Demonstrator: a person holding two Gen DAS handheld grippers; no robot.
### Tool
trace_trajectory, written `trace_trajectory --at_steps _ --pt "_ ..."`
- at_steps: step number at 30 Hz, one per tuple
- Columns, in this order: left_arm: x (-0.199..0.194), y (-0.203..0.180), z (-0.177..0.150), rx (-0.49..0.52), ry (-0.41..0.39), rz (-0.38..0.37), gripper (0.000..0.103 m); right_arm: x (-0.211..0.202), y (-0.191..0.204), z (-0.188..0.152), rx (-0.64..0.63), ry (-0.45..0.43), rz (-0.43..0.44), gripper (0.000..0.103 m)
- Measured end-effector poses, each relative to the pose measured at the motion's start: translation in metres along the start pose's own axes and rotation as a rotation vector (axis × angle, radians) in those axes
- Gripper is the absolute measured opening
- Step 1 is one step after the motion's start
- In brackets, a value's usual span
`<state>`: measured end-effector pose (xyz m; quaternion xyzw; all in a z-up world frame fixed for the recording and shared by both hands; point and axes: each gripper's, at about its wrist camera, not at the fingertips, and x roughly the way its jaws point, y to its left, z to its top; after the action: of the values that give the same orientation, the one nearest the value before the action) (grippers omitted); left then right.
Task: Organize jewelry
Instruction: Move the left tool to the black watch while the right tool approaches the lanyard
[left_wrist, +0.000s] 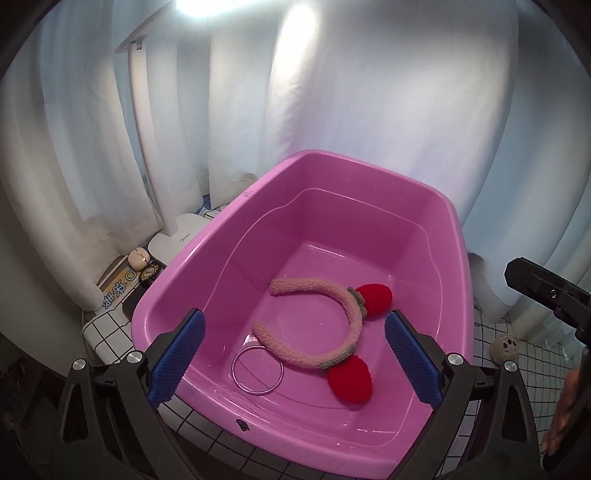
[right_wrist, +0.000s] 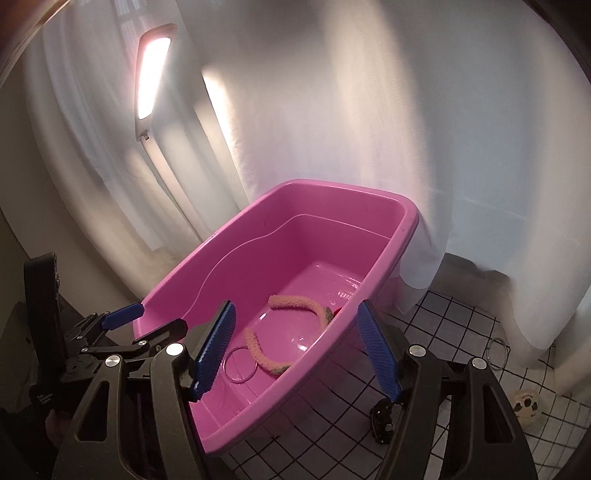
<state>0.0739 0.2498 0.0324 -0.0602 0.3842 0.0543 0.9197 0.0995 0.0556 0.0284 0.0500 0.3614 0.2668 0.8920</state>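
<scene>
Blue-padded fingers (left_wrist: 177, 354) of the left gripper (left_wrist: 295, 354) fill the bottom of the left wrist view, spread wide and holding nothing, poised over the near rim of the pink tub (left_wrist: 207, 240). Inside the tub, on its floor, lies a fuzzy pink headband (left_wrist: 351, 314) with two red pom-poms (left_wrist: 375, 297), and touching the headband's near end rests a thin metal bangle (left_wrist: 257, 370). In the right wrist view the right gripper (right_wrist: 295, 354) is likewise wide open and empty, hanging at the tub's near right corner, with the left gripper's fingers visible beside the tub's left wall. Outside the tub, on the checked tablecloth (right_wrist: 443, 332) to its right, a second thin ring (right_wrist: 496, 353) lies near the curtain (right_wrist: 406, 110), and a small round skull-faced ball (right_wrist: 526, 404) sits nearer the camera. This second ring seems the likeliest piece left to gather. It looks light, stiff and slick, lying flat on the cloth, so it may skate away under a sloppy pinch; closing one pad inside the hoop and one outside, across the wire, should hold best. By contrast the headband looks soft-covered and springy, easy to grasp mid-arch.
</scene>
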Motion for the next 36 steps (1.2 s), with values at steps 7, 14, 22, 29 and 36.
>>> trace_trajectory --at_steps 7,14,22,29,36 --pt "-0.028 -0.059 -0.004 0.052 -0.045 -0.118 0.097 -0.076 -0.055 -0.049 0.107 -0.048 -0.123 0.065" --pt "-0.038 -0.130 -0.026 0.149 -0.017 -0.241 0.097 -0.162 -0.130 -0.110 0.268 -0.061 -0.331 0.065" --pt "-0.021 -0.182 -0.065 0.221 0.084 -0.318 0.097 -0.217 -0.177 -0.179 0.447 -0.056 -0.445 0.065" --pt "0.012 -0.204 -0.105 0.268 0.204 -0.285 0.097 -0.216 -0.188 -0.233 0.531 0.003 -0.446 0.065" --pt "0.047 -0.207 -0.132 0.286 0.293 -0.215 0.097 -0.180 -0.181 -0.277 0.544 0.119 -0.393 0.065"
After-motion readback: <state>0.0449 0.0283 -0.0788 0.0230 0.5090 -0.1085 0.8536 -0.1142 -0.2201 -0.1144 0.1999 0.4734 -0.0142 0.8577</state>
